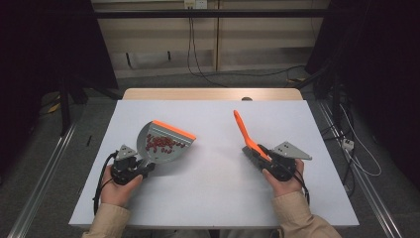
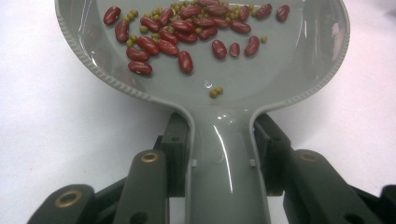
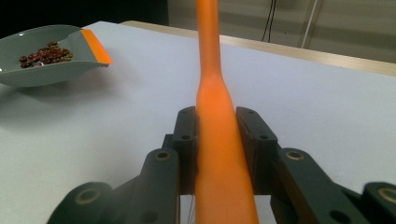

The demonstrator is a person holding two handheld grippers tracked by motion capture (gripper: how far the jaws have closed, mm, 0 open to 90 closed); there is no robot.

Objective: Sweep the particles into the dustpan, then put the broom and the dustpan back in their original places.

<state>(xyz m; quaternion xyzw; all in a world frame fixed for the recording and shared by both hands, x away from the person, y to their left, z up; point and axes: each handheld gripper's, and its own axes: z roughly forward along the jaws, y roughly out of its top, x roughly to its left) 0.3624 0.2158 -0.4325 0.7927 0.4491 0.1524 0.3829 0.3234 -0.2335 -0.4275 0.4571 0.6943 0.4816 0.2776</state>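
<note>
A grey dustpan (image 1: 166,134) with an orange front lip is held by its handle in my left gripper (image 1: 143,165), at the table's left. Its pan holds several red beans (image 1: 159,143) and small green ones. Seen close in the left gripper view, the dustpan (image 2: 224,88) carries the beans (image 2: 187,28) at its far part, and my left gripper (image 2: 223,140) is shut on the handle. My right gripper (image 1: 258,156) is shut on an orange brush (image 1: 245,130), whose handle points up and away. In the right gripper view the brush (image 3: 212,93) runs between the jaws of my right gripper (image 3: 218,130), with the dustpan (image 3: 42,70) far left.
The white table top (image 1: 223,198) lies between the two hands. A wooden strip (image 1: 213,93) borders its far edge. Cables (image 1: 198,69) trail on the floor behind, and metal rails (image 1: 44,163) run along both sides.
</note>
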